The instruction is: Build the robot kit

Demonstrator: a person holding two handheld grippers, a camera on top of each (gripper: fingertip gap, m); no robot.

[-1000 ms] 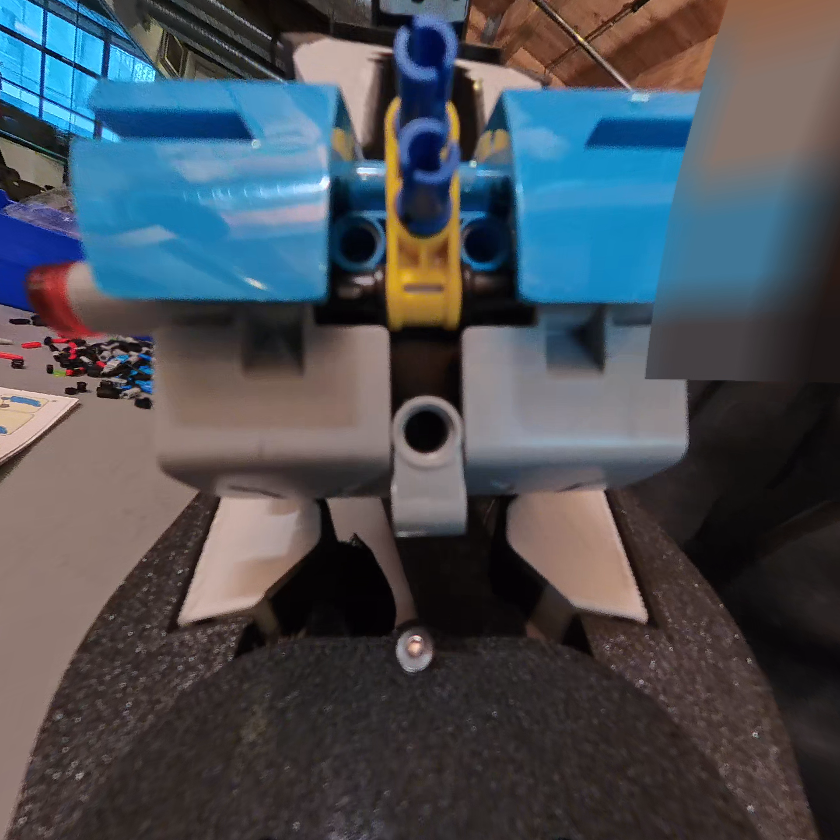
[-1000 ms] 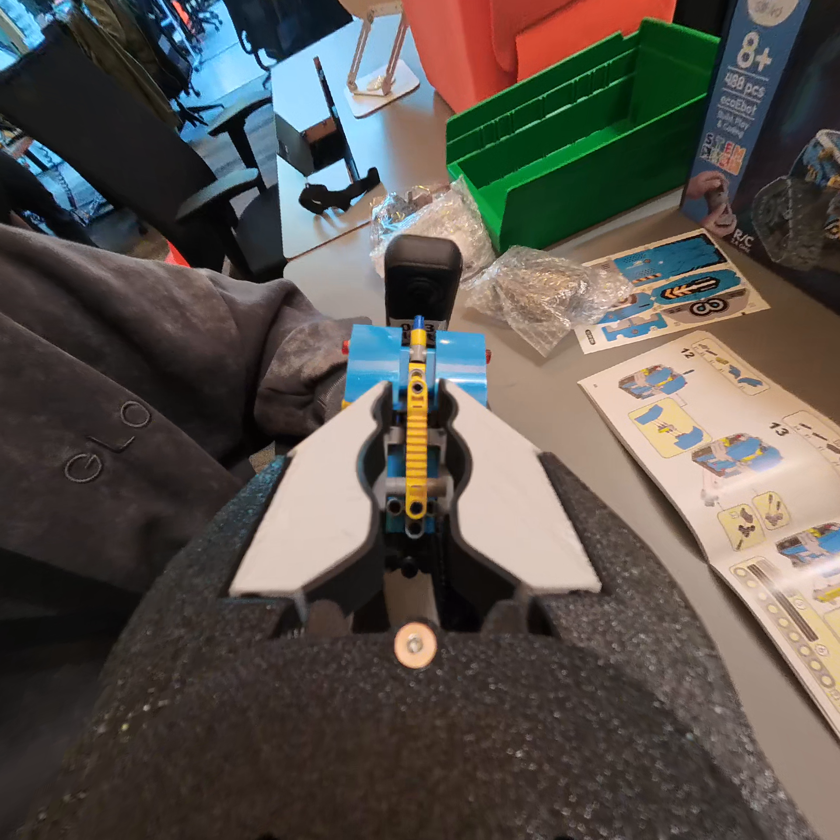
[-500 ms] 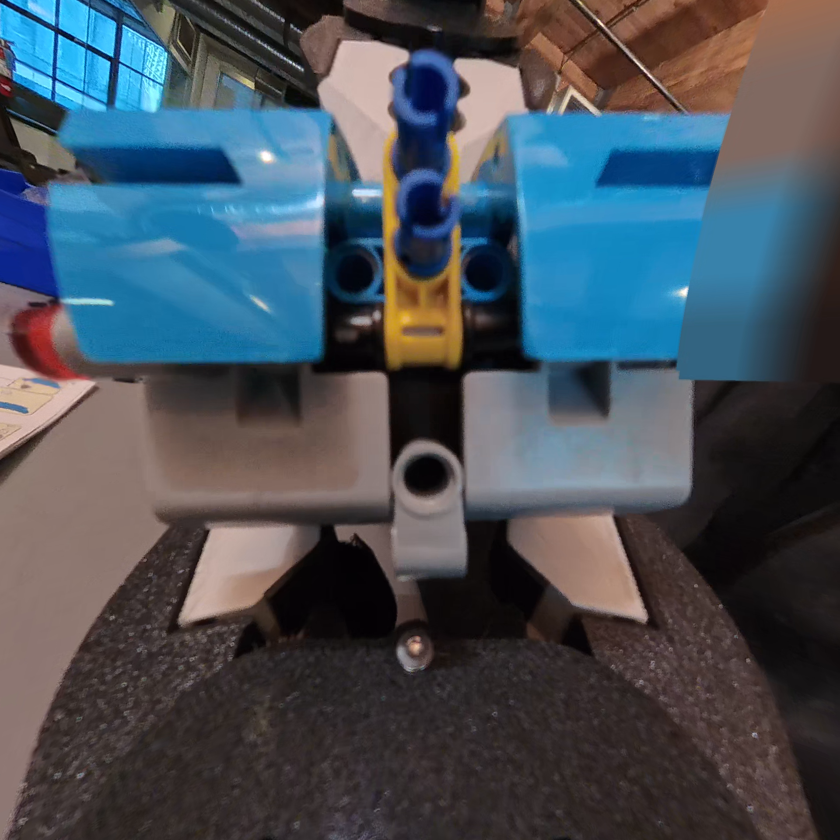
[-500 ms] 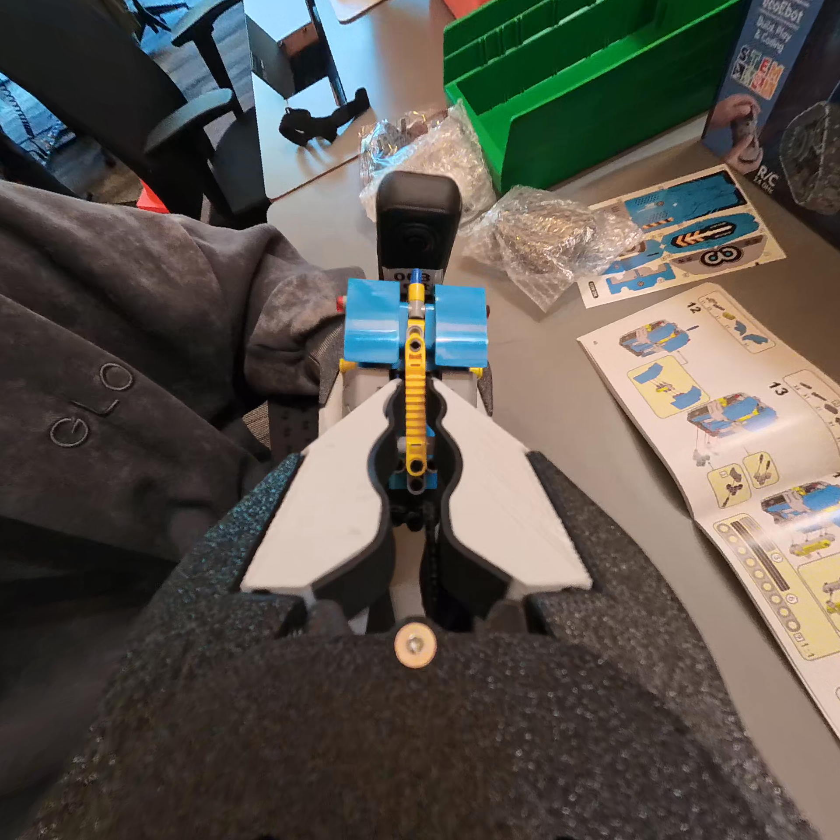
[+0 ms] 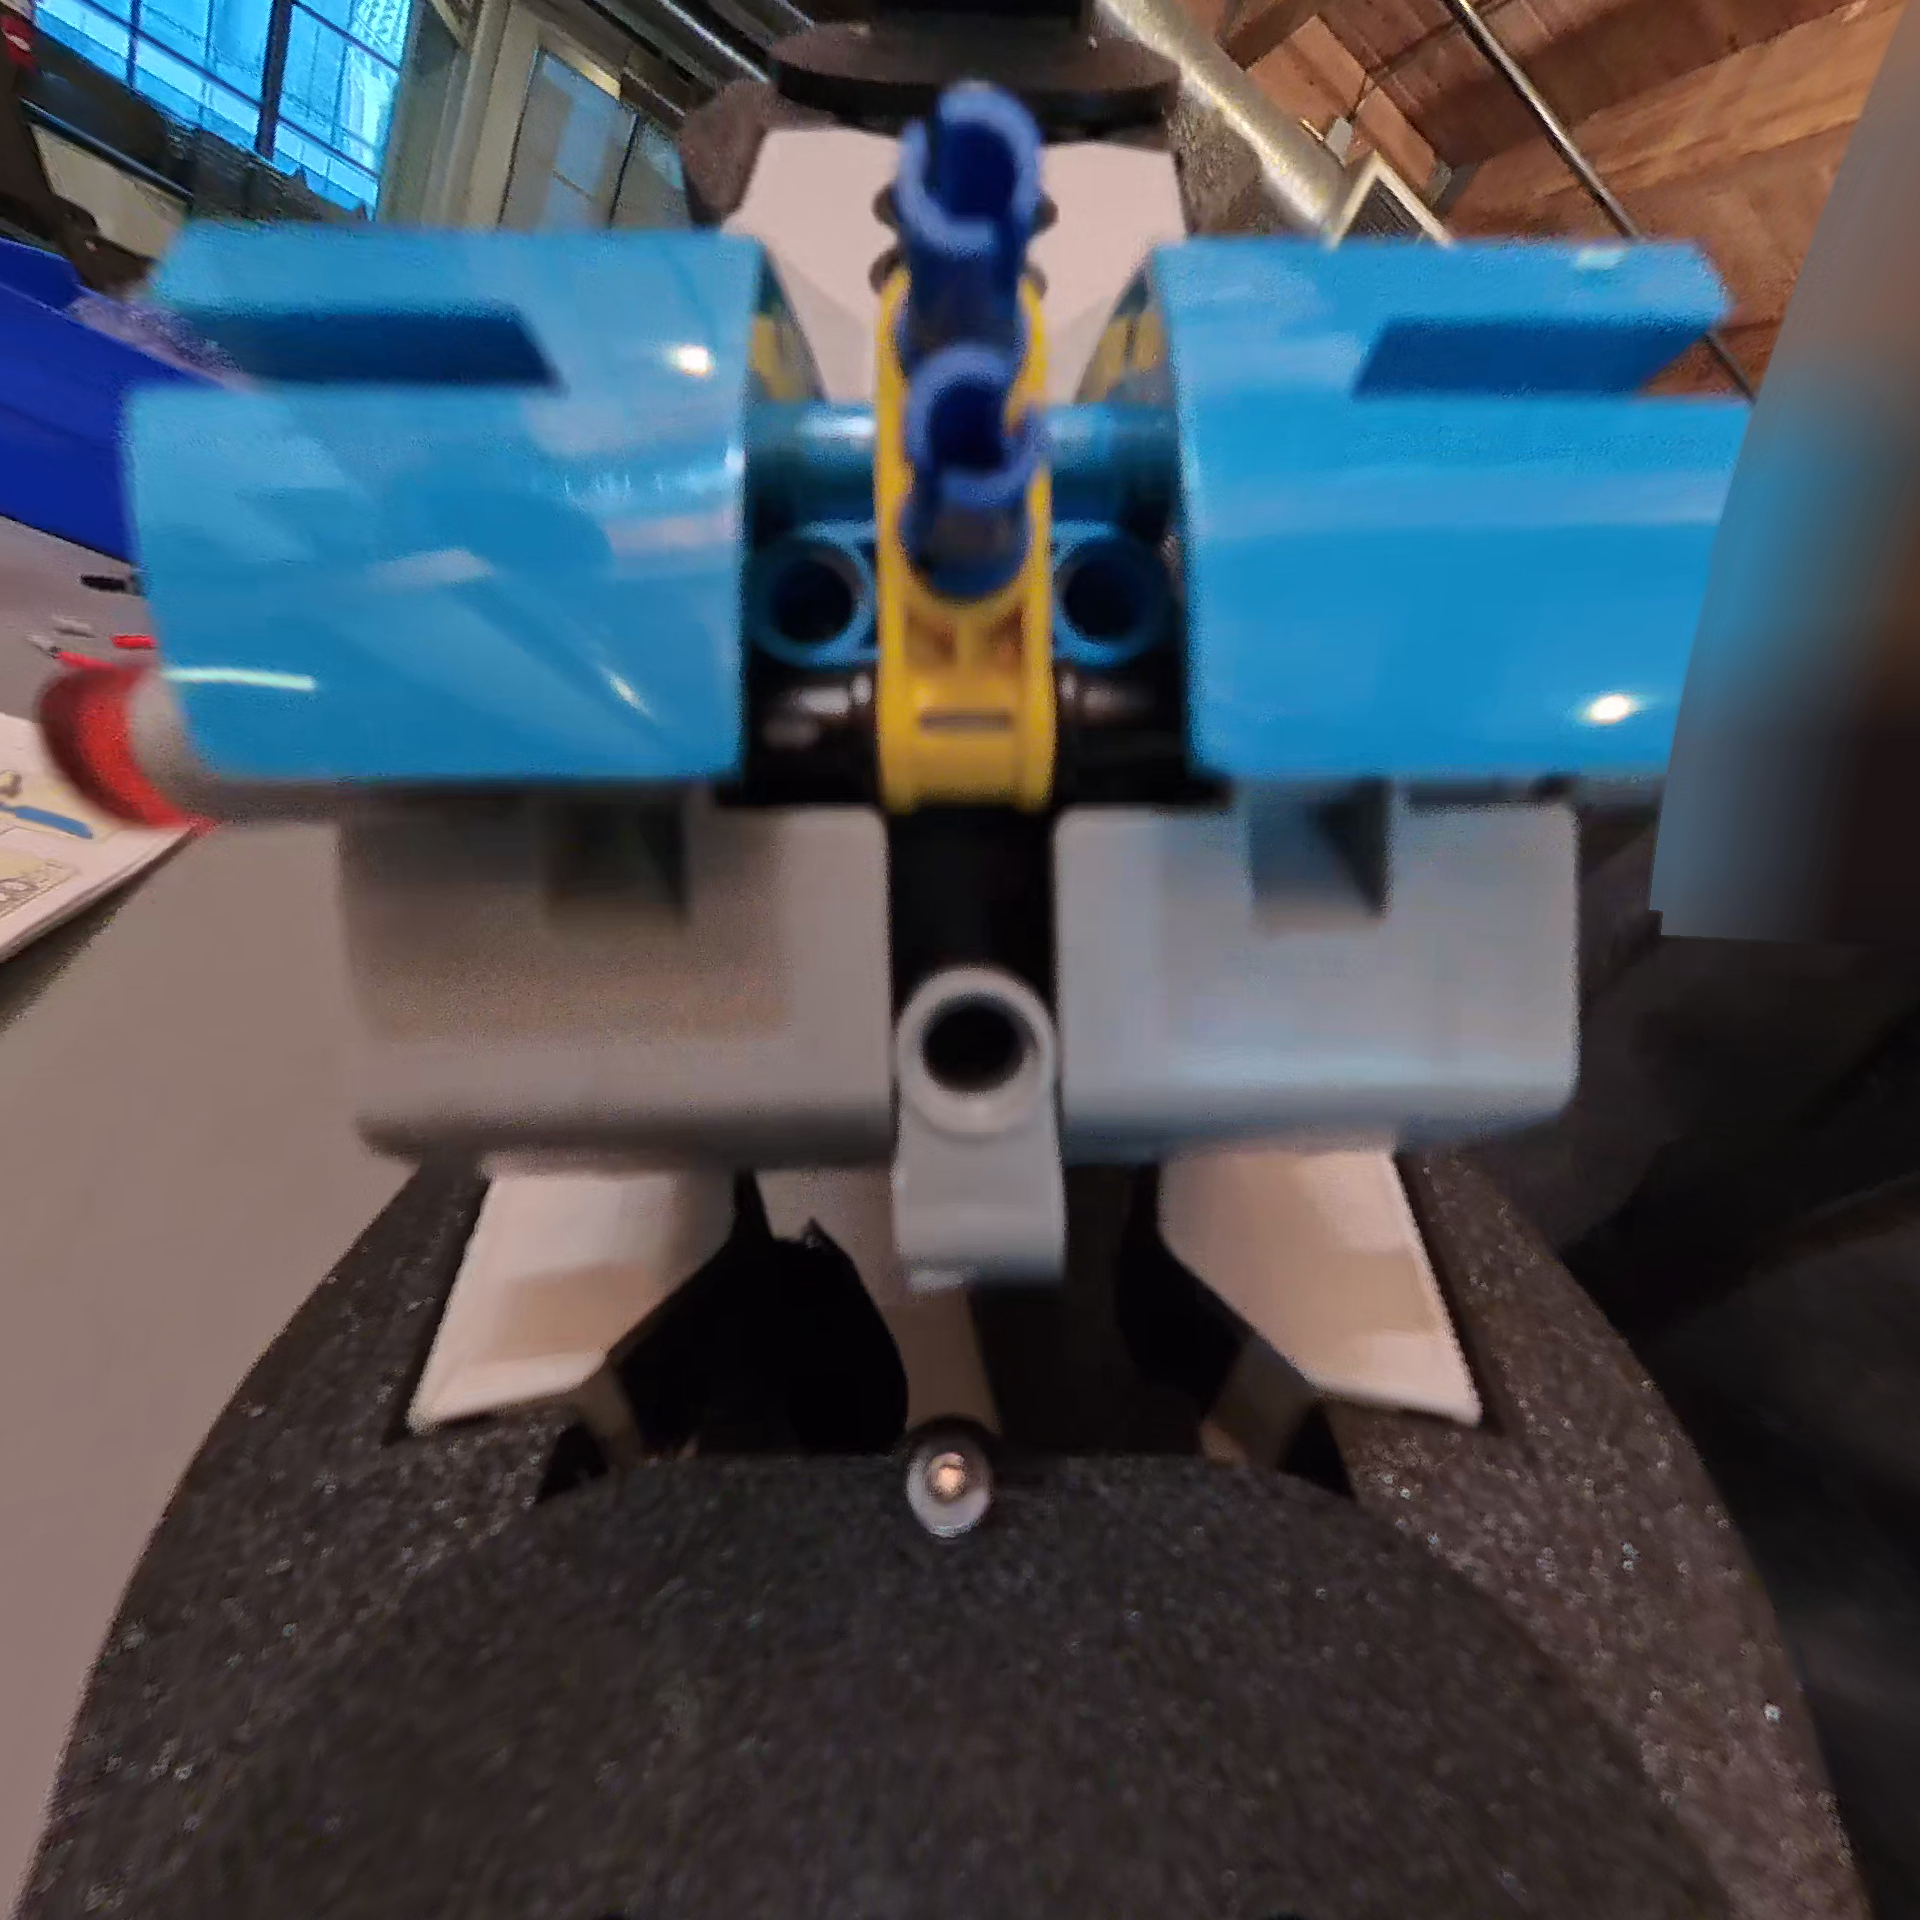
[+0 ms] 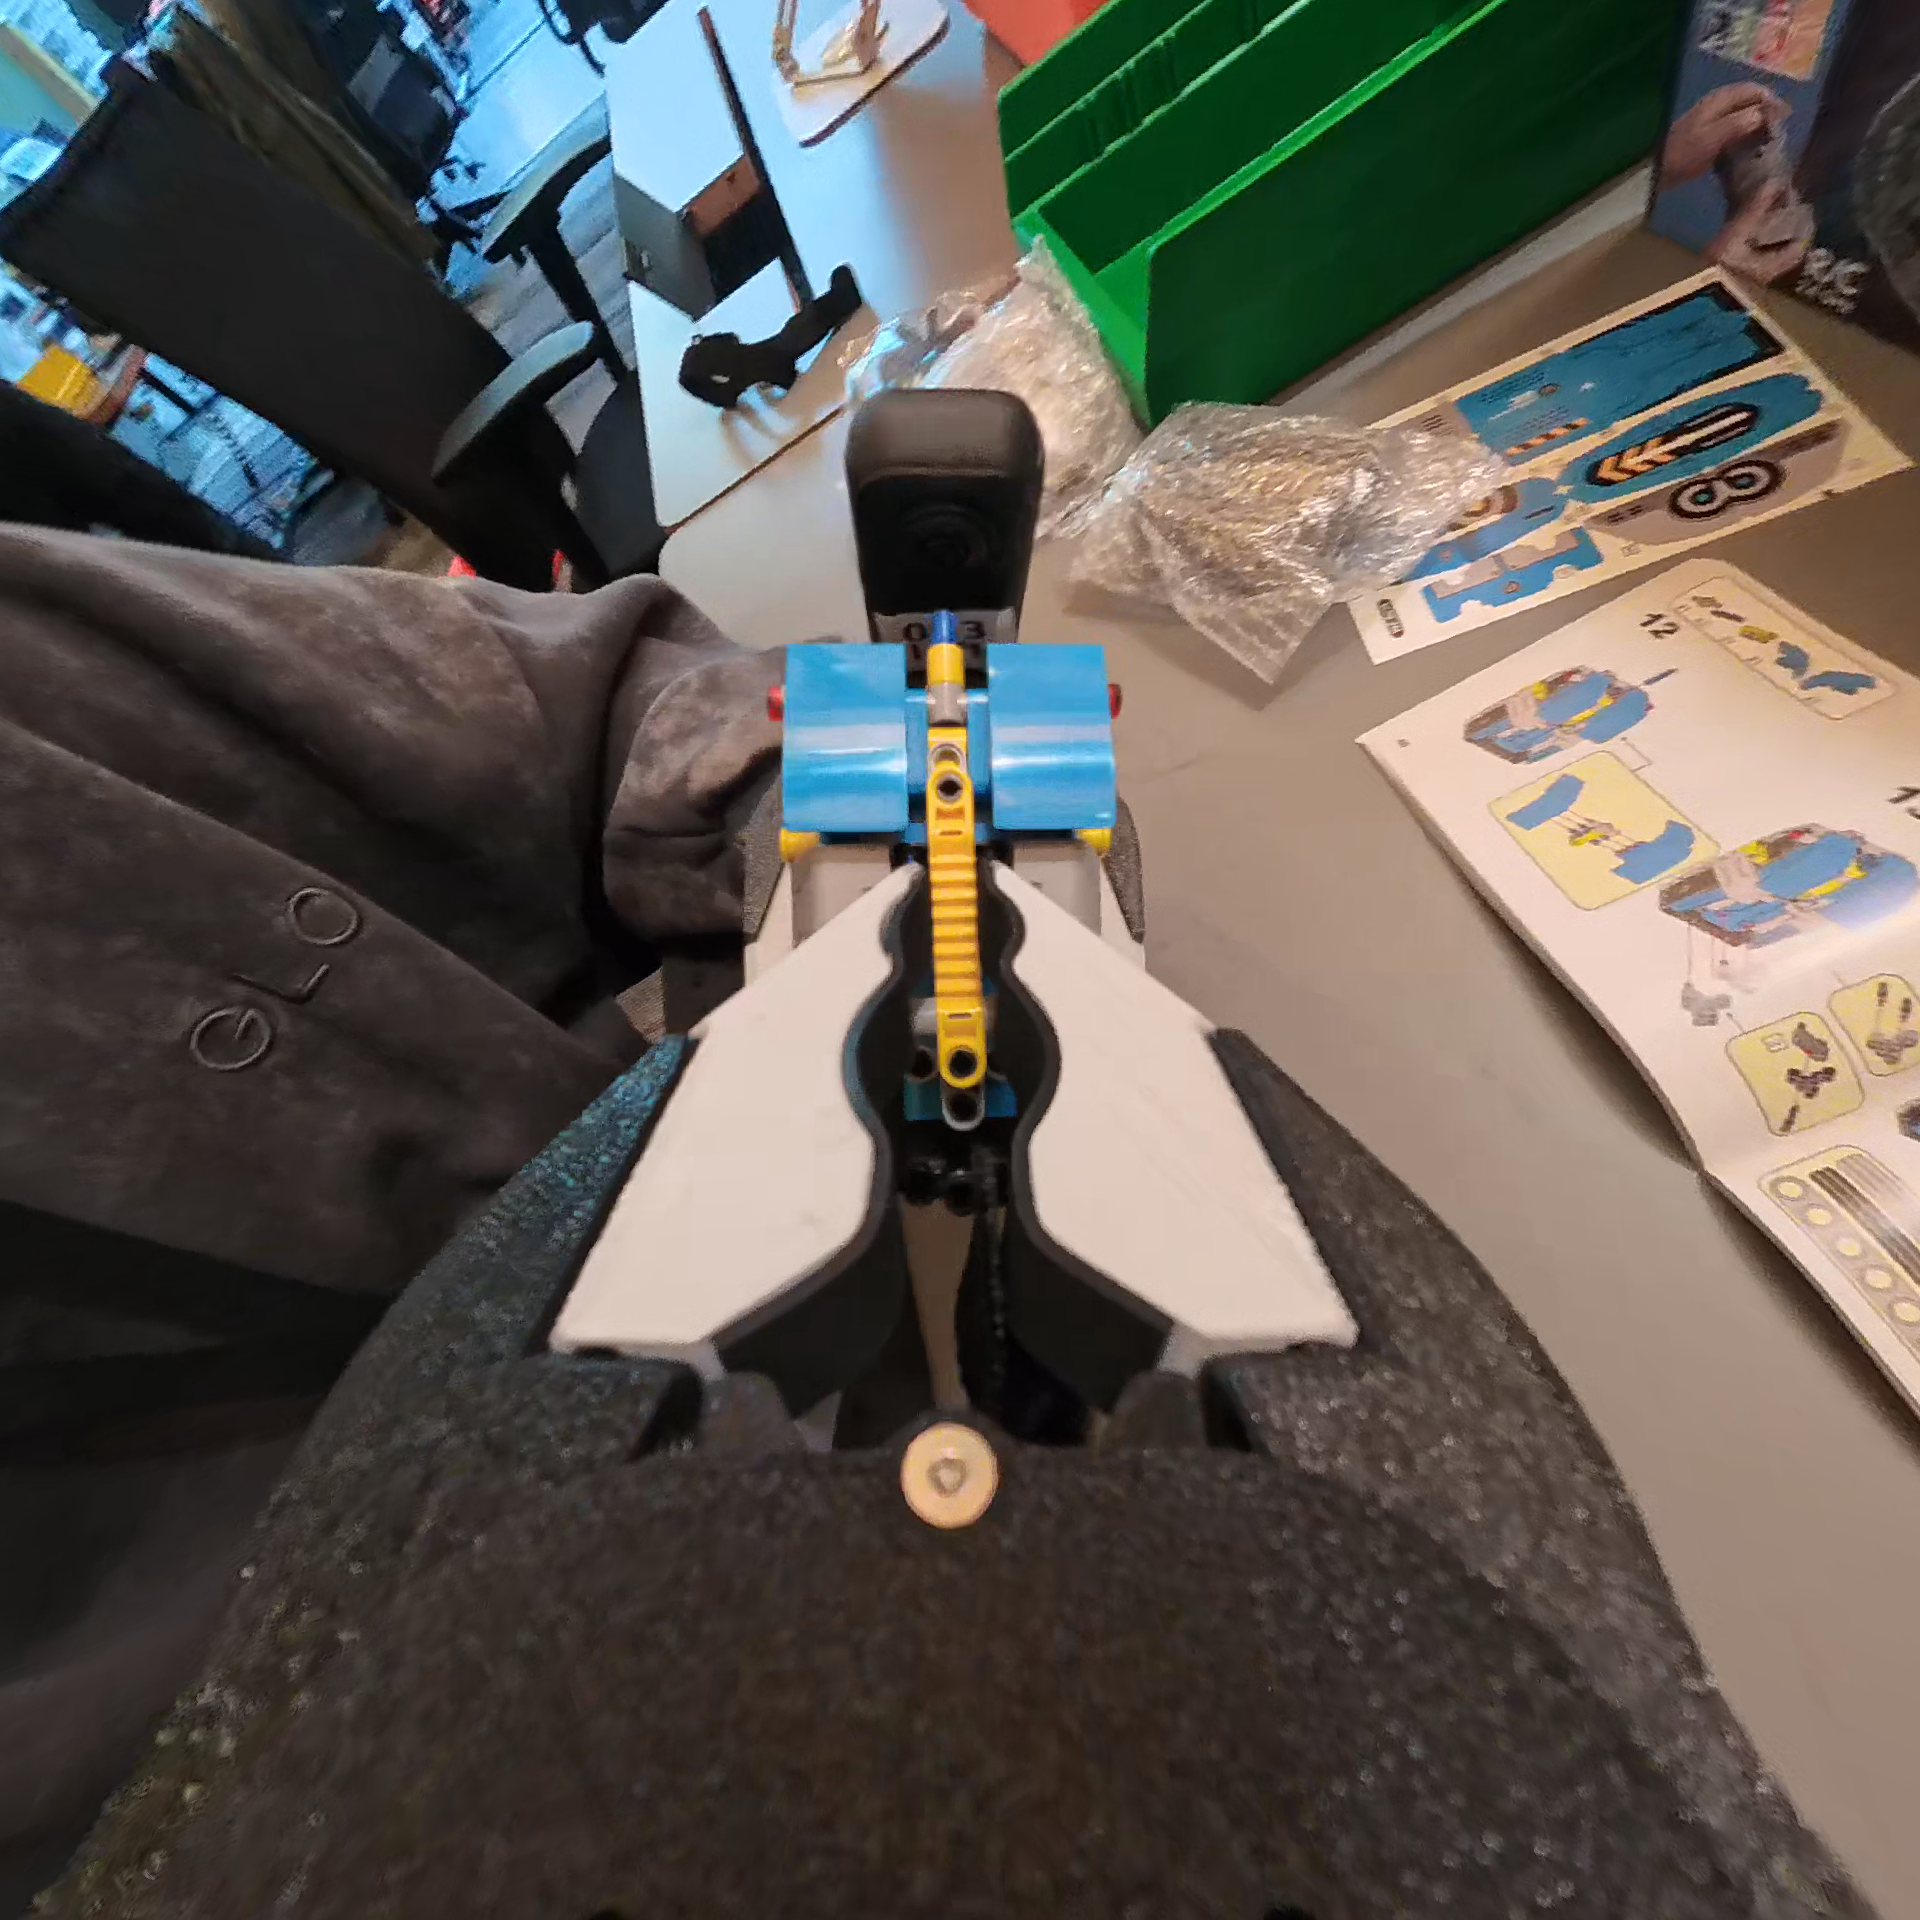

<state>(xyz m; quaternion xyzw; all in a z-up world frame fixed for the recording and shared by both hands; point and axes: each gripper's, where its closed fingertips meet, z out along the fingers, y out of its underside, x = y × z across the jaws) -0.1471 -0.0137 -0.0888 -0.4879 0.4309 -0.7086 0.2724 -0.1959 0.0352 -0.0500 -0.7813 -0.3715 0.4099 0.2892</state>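
Note:
A brick-built model fills the left wrist view: two shiny blue panels [image 5: 436, 582], grey blocks below them, a yellow beam with dark blue pins in the middle. My left gripper [image 5: 966, 1174] is shut on its grey lower part; its white fingers [image 5: 561, 1288] show under the model, tips hidden. In the right wrist view the model [image 6: 842, 748] is held above the table. My right gripper [image 6: 954, 894] is shut on the near end, its fingers on either side of the yellow toothed beam [image 6: 956, 935]. The left gripper's black camera [image 6: 940, 509] stands beyond the model.
A grey-sleeved arm [image 6: 312, 831] lies at the left. On the grey table [image 6: 1299, 987] are an open instruction booklet [image 6: 1662, 883], a sticker sheet [image 6: 1621, 457], bubble-wrap bags [image 6: 1278, 509], a green bin [image 6: 1299, 197] and a printed box [image 6: 1787, 135]. Another booklet [image 5: 62, 873] shows in the left wrist view. The gap from one gripper's tips to the other's is roughly 7 centimeters.
Both grippers keep their hold. The left gripper has tilted up, so the pile of loose pieces has left its view. More of the yellow beam shows beyond the right fingers.

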